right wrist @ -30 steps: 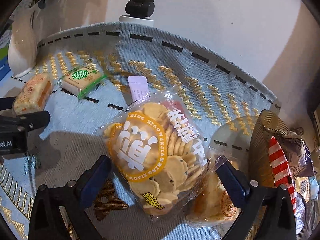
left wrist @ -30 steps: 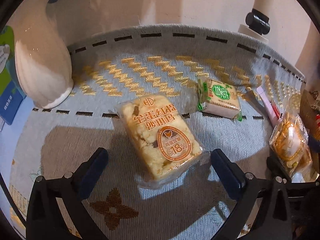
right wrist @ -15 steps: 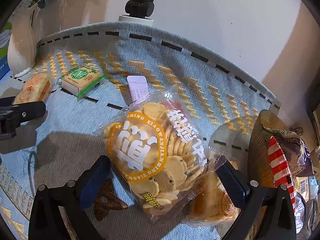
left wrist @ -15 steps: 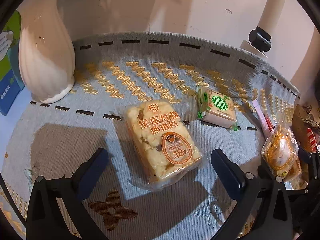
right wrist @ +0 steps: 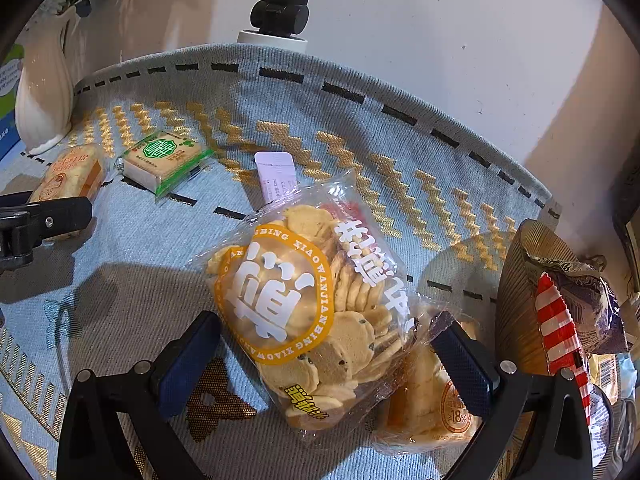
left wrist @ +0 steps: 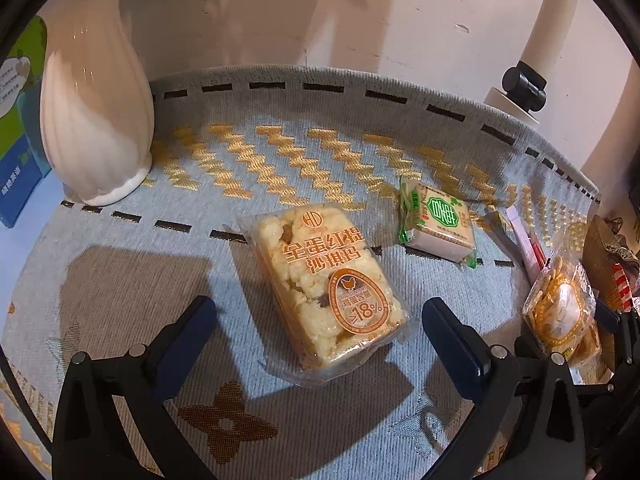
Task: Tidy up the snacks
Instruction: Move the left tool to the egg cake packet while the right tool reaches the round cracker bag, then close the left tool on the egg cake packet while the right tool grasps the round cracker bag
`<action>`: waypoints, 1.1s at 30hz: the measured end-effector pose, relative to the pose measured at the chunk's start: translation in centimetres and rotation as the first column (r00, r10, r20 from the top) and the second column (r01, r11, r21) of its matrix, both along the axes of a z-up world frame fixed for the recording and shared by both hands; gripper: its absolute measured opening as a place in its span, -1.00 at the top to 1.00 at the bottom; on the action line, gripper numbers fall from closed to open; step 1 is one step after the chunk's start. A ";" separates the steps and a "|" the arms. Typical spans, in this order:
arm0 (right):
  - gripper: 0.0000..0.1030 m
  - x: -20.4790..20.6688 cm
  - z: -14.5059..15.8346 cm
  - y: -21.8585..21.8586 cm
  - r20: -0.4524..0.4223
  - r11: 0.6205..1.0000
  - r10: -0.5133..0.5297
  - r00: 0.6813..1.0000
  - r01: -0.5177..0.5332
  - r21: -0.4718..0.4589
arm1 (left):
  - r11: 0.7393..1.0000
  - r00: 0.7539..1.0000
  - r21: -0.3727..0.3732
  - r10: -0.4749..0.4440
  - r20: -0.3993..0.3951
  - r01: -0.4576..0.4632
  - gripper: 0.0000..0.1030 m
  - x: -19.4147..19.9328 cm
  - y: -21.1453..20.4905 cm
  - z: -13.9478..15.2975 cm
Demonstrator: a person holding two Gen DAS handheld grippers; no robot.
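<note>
Glossy clear plastic cracker bag (right wrist: 316, 312), matt woven tablecloth (left wrist: 140, 280), glazed vase (left wrist: 96, 120)

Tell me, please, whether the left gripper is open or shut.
Open: the left gripper has its fingers spread on either side of the egg pastry pack, touching neither side.

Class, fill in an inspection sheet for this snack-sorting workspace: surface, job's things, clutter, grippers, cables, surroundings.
Surface: blue woven tablecloth with gold zigzags.
Job's things: egg cake pack between the left jaws; cookie bag between the right jaws; green-label pack lying apart; basket holding wrapped snacks.
Clutter: pink sachet partly under the cookie bag.
Grippers: left gripper open; right gripper open.
Cables: nothing seen.
Surroundings: white vase, pale wall.
</note>
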State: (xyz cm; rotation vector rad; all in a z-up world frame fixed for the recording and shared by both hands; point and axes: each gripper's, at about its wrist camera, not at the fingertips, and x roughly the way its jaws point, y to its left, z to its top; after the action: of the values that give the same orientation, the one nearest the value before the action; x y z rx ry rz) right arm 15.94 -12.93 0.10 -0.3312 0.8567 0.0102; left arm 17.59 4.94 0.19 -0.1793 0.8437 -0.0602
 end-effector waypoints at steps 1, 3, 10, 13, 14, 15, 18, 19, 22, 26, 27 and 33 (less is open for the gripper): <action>-1.00 0.0 0.0 0.0 0.000 1.000 0.000 1.000 0.000 0.001 | 1.000 1.000 0.000 0.002 0.000 -0.002 -0.99 0.0 0.1 0.0; -1.00 0.0 0.1 0.0 0.001 1.000 0.002 1.000 -0.002 0.005 | 1.000 1.000 -0.004 0.009 0.001 -0.009 -0.99 0.1 0.3 0.0; -1.00 -0.1 0.6 -0.9 0.013 0.997 0.018 1.000 -0.019 0.072 | 0.998 0.998 -0.021 0.055 0.009 -0.055 -0.99 0.1 1.3 0.1; -1.00 -0.1 1.0 -1.7 0.020 0.992 0.031 0.999 -0.034 0.122 | 0.996 0.996 -0.017 0.086 0.006 -0.086 -0.99 0.1 1.7 0.0; -1.00 -0.1 1.1 -1.9 0.022 0.990 0.034 0.999 -0.037 0.133 | 0.996 0.996 -0.012 0.090 0.006 -0.090 -0.99 0.1 1.7 0.0; -1.00 -0.1 1.2 -2.1 0.025 0.988 0.038 0.999 -0.041 0.151 | 0.996 0.996 -0.005 0.094 0.004 -0.094 -0.99 0.0 1.8 0.0; -0.97 -0.3 1.5 -2.8 0.038 0.978 0.050 0.998 -0.057 0.199 | 0.991 0.992 0.030 0.130 0.001 -0.130 -0.99 0.0 1.6 0.1; -0.91 -0.4 1.7 -3.0 0.042 0.974 0.057 0.997 -0.065 0.218 | 0.988 0.988 0.029 0.153 0.005 -0.153 -0.85 -0.2 1.9 0.2; -0.73 -0.8 2.2 -3.9 0.044 0.926 0.103 0.994 -0.112 0.361 | 0.978 0.978 -0.059 0.204 0.041 -0.201 -0.22 -1.3 3.8 0.4; -0.69 -0.4 1.8 -4.4 0.001 0.852 0.157 0.988 -0.136 0.505 | 0.976 0.976 -0.062 0.212 0.037 -0.210 -0.26 -1.4 4.2 0.3; -0.69 -0.3 1.8 -4.4 0.000 0.852 0.164 0.986 -0.142 0.504 | 0.978 0.978 -0.038 0.208 0.032 -0.207 -0.30 -1.3 3.9 0.3; -0.78 -0.5 1.3 -3.2 -0.034 0.881 0.174 0.984 -0.140 0.452 | 0.979 0.982 0.079 0.189 -0.002 -0.188 -0.57 0.3 2.0 0.2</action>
State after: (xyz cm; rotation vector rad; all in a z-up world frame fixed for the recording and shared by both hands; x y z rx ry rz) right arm 15.42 -16.15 1.37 0.0379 0.8718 0.3707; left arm 17.89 6.96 0.37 -0.1849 0.8333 0.1513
